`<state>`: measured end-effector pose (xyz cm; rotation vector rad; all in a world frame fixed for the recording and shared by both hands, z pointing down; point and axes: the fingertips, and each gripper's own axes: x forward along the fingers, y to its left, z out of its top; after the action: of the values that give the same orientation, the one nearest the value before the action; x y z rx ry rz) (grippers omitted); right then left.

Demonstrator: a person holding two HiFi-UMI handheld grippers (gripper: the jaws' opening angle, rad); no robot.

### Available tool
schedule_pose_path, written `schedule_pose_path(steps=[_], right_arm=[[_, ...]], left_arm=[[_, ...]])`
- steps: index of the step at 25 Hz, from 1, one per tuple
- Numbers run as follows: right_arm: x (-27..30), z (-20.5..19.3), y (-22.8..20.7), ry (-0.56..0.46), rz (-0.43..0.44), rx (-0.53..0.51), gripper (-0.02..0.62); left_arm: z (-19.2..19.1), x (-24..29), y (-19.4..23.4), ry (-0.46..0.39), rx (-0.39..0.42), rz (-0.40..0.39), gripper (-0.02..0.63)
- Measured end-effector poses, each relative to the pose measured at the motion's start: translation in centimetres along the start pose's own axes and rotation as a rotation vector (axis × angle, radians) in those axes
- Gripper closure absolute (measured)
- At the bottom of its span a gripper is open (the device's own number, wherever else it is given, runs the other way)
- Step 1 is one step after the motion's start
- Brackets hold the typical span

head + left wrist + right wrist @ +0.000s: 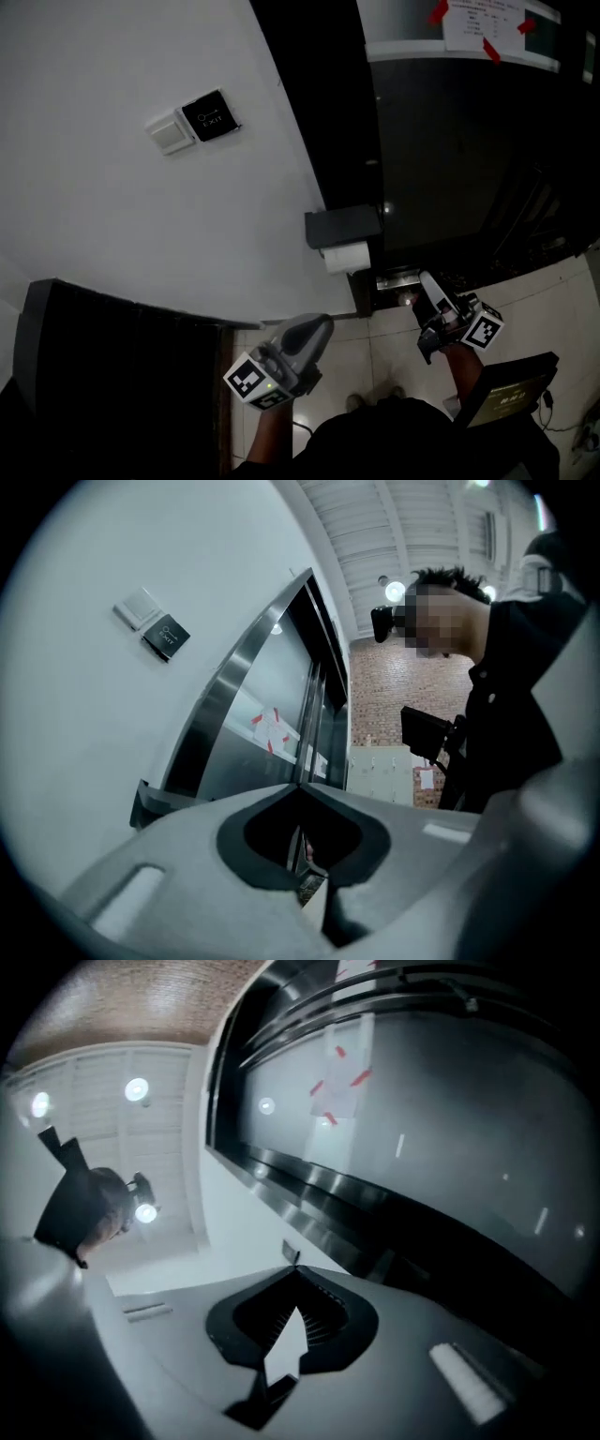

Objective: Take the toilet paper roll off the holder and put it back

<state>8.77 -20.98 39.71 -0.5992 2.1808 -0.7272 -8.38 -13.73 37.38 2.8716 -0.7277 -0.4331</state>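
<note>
The roll (345, 257) hangs on the wall (112, 216) under the dark holder (342, 225), still mounted. No gripper is touching it. Its long axis runs along the wall, roughly level. In the head view it lies ahead of both grippers and between them. The left gripper (317, 326) points up at it from just below and to the left. The right gripper (428, 279) sits off to its right, near a dark panel. The left looks slightly nearer, though either would have to move forward to reach the roll. Each gripper's own view shows the jaw tips meeting with nothing between them, so both are closed and empty and would need to part before taking the roll. A black plate (210, 114) higher on the wall reads "Exit", beside a white switch (172, 134). A paper notice (483, 21) taped with red at the top right has print too small to read.
</note>
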Motion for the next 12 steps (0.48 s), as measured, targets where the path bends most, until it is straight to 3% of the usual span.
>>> schedule_pose_path(steps=[3, 7, 12], right_arm=[[1.4, 0.0, 5.1, 0.101, 0.096, -0.205, 0.594], [3.7, -1.5, 10.1, 0.228, 0.161, -0.491, 0.594], [5.0, -2.6, 12.8, 0.238, 0.222, -0.551, 0.594]], left_arm=[[0.9, 1.5, -0.6, -0.024, 0.015, -0.046, 0.609], [2.2, 3.4, -2.0, -0.062, 0.019, -0.118, 0.609], [2.2, 3.7, -2.7, -0.072, 0.034, -0.154, 0.609]])
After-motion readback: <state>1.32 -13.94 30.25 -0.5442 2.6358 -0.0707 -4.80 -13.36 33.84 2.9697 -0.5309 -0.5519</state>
